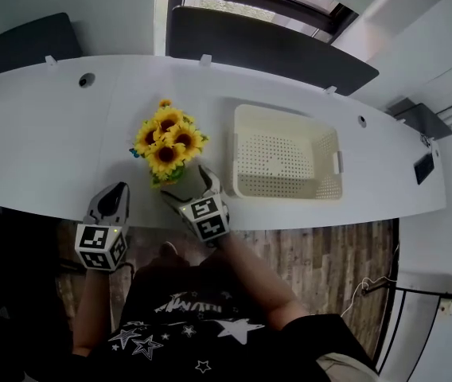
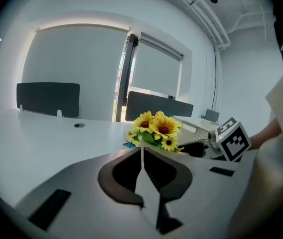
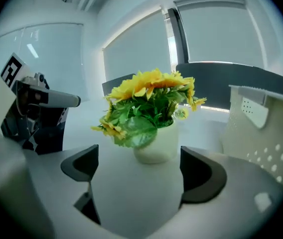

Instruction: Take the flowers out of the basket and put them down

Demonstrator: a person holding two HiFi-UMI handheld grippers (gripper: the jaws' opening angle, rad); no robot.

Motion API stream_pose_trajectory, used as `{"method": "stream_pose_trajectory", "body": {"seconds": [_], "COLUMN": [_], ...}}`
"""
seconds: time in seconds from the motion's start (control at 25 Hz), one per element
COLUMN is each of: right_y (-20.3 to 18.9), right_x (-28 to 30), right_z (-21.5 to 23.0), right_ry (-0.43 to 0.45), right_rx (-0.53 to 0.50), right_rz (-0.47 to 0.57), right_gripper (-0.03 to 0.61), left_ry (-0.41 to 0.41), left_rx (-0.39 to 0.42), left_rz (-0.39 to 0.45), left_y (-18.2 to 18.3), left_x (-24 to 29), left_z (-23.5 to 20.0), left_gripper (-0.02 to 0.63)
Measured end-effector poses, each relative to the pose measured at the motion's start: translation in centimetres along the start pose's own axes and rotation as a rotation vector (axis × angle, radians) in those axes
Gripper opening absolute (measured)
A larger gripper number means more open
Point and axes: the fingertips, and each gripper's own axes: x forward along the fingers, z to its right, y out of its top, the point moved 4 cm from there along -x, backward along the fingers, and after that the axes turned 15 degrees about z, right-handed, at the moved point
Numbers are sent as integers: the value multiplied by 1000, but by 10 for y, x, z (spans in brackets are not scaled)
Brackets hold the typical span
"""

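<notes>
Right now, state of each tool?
Left tool: closed, empty.
Right tool: open, holding nothing; the pot stands at its tips, pads clear of it.

Black shirt [image 1: 234, 356] (white star print); black-white marker cubes [image 1: 208, 217].

A long, curved white worktop [image 1: 43, 142] spans the room. Along its far edge stand a short dark panel [image 1: 19, 42] at the left and a longer dark panel [image 1: 266, 46] behind the middle. One round cable hole [image 1: 87, 79] lies near the short panel, and a second cable hole [image 1: 362, 121] lies toward the right end. A wood-patterned floor [image 1: 313, 253] shows below the near edge.
</notes>
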Motion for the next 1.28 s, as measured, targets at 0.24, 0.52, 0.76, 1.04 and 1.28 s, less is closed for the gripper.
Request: {"method": "stream_pose_trajectory", "body": {"seconds": [0.24,0.52,0.76,1.04,1.28], "right_y": [17,39,64,70,64], "right_x": [-26,-66,-113,-173,-225], "right_z": [-17,-17,-6,22,44], "right_ry": [222,399,510,549,620], "right_rx": [-12,-76,-82,-30,-16], "right_rz": [90,157,284,373,354], "right_gripper": [370,235,107,3,2], "left_ry": [90,236,380,490,568], "left_rx": [-1,3,9,38,41], "left_rz": [30,69,95,128,143], "left_y": [2,12,18,15,10], "left_x": [-8,-16,-32,-57,-76], "left_z": [25,70,120,199,264], "left_gripper": [23,23,23,23,23]}}
